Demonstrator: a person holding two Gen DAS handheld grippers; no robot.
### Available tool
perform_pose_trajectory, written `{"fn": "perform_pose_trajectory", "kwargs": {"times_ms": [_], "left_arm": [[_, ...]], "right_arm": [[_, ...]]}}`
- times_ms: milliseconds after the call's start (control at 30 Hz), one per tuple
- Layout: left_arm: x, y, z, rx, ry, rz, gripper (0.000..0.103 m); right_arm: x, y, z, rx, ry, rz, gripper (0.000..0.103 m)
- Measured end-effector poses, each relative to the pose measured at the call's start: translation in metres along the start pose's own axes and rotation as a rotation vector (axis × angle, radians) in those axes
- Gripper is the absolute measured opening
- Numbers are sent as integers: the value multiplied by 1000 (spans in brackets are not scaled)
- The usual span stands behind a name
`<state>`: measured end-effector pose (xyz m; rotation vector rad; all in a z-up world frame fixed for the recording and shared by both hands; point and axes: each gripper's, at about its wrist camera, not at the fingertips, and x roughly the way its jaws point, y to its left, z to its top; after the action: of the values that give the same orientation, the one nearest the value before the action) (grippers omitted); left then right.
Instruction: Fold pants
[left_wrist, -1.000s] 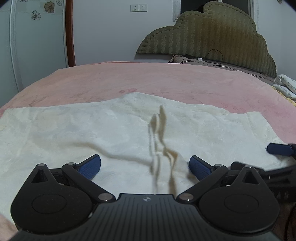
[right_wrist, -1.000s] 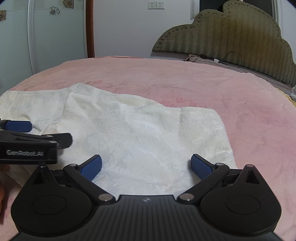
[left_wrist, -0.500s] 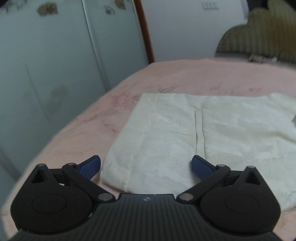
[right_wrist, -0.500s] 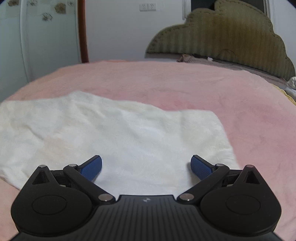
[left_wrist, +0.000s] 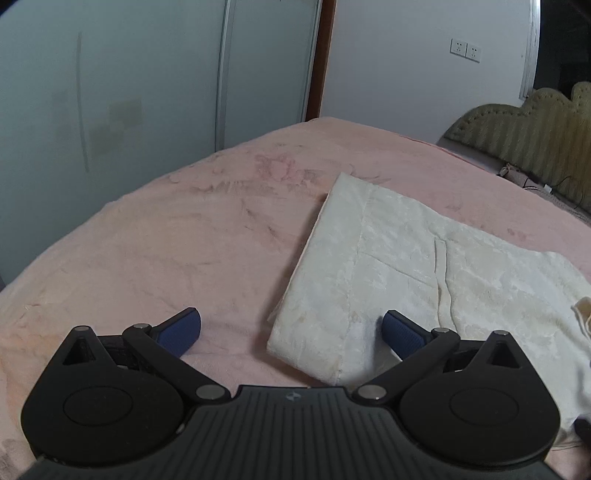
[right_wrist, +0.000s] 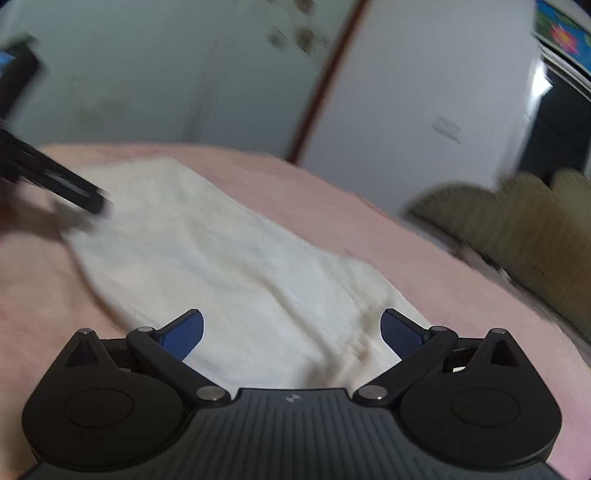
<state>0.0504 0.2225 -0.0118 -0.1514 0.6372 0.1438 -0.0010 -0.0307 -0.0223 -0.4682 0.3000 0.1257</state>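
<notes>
While both jaws gape empty, left gripper should straddle pants corner ahead; right gripper grabs hem below.

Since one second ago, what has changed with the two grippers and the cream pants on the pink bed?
The left gripper has swung leftward to the corner of the cream-white patterned pants, its jaws open astride that corner. The right gripper has turned left too, blurred by motion, open over the other end. Nothing was grasped. The pants stay flat on the pink blanket.
</notes>
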Motion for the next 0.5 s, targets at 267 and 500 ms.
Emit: {"fn": "perform_pose_trajectory", "kwargs": {"times_ms": [267, 500], "left_arm": [[-4, 8, -3, -30, -12, -37, 103], [-9, 39, 1, -232, -19, -158, 103]], "right_arm": [[24, 87, 11, -333, -48, -15, 102], [19, 101, 14, -400, -81, 27, 95]]}}
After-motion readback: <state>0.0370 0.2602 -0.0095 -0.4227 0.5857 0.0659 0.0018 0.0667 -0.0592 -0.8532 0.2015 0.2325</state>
